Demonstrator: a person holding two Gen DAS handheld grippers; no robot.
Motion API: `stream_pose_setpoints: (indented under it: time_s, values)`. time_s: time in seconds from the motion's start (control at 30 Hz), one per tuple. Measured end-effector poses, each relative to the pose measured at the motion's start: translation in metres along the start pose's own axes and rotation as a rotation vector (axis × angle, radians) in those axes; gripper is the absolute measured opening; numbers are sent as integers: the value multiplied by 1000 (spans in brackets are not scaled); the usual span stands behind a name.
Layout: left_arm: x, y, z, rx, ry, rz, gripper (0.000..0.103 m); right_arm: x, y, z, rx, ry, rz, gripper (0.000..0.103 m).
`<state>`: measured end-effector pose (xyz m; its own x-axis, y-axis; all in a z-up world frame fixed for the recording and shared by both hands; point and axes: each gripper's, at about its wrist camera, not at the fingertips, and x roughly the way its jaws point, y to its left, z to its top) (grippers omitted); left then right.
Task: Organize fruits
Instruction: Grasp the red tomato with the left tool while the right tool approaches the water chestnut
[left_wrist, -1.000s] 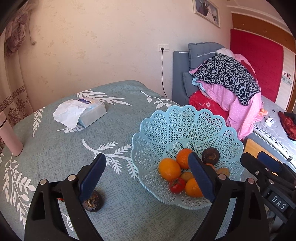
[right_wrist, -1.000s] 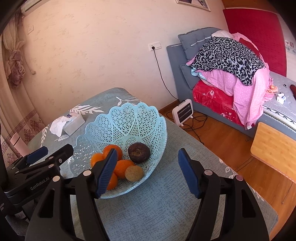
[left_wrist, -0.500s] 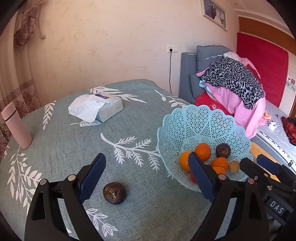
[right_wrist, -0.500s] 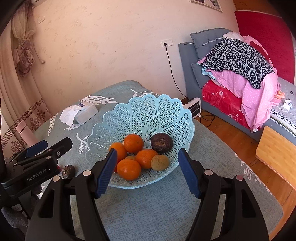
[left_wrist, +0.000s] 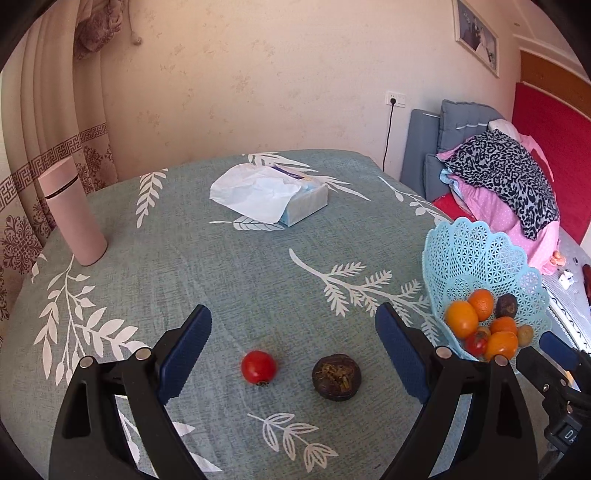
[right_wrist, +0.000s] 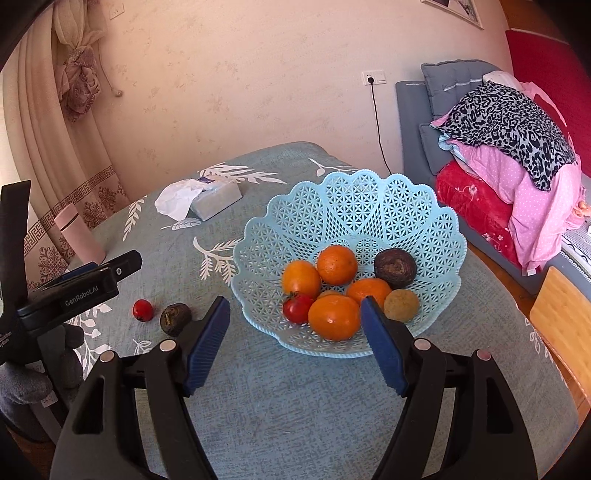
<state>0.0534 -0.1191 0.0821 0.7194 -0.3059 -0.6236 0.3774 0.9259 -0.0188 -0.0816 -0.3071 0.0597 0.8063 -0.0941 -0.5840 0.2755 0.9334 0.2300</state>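
Most fruit is already sitting in the blue basket (right_wrist: 369, 206) at frame center, while a tomato (left_wrist: 258, 367) and dark fruit (left_wrist: 336, 376) are lying on the counter (left_wrist: 221, 280) between the left gripper (left_wrist: 293, 354)'s spread, empty jaws, the right gripper (right_wrist: 295, 339) likewise gaping empty.

A grey-green tabletop (left_wrist: 229, 266) is showing white leaf prints; a pale-blue lattice plastic basket (right_wrist: 354, 206) is holding orange, red and dark-brown fruits.

1. Left claw (left_wrist: 293, 347): spread wide, blue pads (left_wrist: 186, 349) apart, nothing gripped, held low over the surface.
2. Right claw (right_wrist: 295, 341): likewise spread wide, empty, angled downward, just right of the left one.
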Motion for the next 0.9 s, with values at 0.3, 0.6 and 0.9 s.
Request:
stream_pose_setpoints:
  time_s: [0.3, 0.6, 0.9]
  values:
    - [16, 34, -10, -92, 55, 15, 89, 10, 20, -6, -40, 36, 33, 75]
    - [39, 41, -31, -109, 135, 32, 77, 20, 37, -16, -94, 77, 69, 75]
    - [56, 41, -41, -120, 185, 3, 50, 26, 50, -18, -121, 94, 95, 75]
